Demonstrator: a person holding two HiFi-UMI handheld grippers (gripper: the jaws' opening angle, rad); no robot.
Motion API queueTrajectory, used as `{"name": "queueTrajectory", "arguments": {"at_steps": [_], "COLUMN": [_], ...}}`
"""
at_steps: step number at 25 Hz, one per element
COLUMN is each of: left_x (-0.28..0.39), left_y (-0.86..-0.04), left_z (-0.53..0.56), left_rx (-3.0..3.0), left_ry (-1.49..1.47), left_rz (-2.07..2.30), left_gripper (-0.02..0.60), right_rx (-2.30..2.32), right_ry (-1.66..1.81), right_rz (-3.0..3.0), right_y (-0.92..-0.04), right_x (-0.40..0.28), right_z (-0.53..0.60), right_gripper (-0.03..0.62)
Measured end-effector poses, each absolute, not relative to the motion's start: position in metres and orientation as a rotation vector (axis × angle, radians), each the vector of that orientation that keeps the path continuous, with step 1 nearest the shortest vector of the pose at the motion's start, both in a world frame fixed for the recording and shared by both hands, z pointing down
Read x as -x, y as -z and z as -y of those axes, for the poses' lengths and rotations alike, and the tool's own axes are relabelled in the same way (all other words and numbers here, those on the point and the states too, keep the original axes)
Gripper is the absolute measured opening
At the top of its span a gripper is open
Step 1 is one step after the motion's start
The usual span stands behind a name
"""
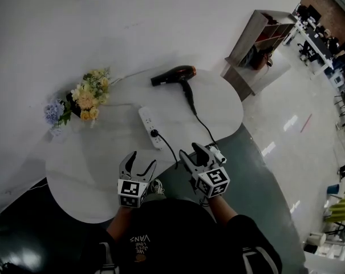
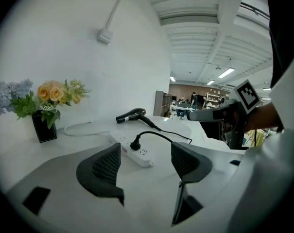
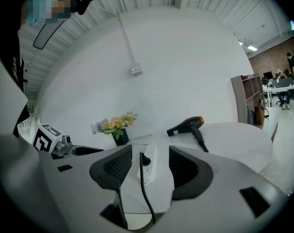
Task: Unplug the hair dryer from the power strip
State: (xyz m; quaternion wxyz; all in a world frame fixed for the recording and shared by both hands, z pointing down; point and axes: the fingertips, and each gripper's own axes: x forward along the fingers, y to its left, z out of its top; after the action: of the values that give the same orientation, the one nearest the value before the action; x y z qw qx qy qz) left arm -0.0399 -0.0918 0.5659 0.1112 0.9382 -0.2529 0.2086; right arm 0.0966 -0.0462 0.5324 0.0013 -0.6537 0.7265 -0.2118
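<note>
**Hair dryer plugged into the power strip on the bench**

In the head view, the left tongs and the right tongs are seen side by side at the lower centre, at the bench's near edge. Both are held open and nothing is gripped. The hair dryer lies at the upper centre, well apart from them.

Only the head view shows the black cord running off the bench edge at the right and looping back. Only the right gripper view shows that cord passing through the gap between the right tongs' jaws, untouched by the pads, up to the black plug seated in the strip. In the left gripper view the plug and the strip's near end are framed between the open jaws, beyond them.

The black vase, largely covered by blooms from above, is plainly shown in the gripper views; a bunch of flowers is held in it.

Counted: one hair dryer, one power strip, one plug, one vase, two tongs.
</note>
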Motion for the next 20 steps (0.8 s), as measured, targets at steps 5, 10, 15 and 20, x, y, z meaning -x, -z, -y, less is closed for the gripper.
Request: {"name": "queueTrajectory", "arguments": {"at_steps": [5, 10, 15, 20], "left_x": [0.038, 0.027, 0.015, -0.001], "left_y": [-0.589, -0.605, -0.628, -0.641], "left_z": [0.110, 0.121, 0.130, 0.131], "left_rx": [-2.735, -2.683, -2.630, -2.560], "left_ry": [-0.728, -0.762, -0.808, -0.833], "left_rz": [0.702, 0.711, 0.752, 0.815], "left_gripper": [0.334, 0.350, 0.357, 0.359], "right_rx": [2.071, 1.985, 1.899, 1.785], "right_ry": [0.685, 0.686, 0.701, 0.714], "right_rz": [-2.273, -2.322, -2.436, -2.627], "right_y": [-0.541, -0.550, -0.558, -0.567], "right_x": [-0.097, -0.099, -0.106, -0.112], "right_z": [0.071, 0.093, 0.119, 0.138], "right_gripper": [0.219, 0.219, 0.219, 0.219]}}
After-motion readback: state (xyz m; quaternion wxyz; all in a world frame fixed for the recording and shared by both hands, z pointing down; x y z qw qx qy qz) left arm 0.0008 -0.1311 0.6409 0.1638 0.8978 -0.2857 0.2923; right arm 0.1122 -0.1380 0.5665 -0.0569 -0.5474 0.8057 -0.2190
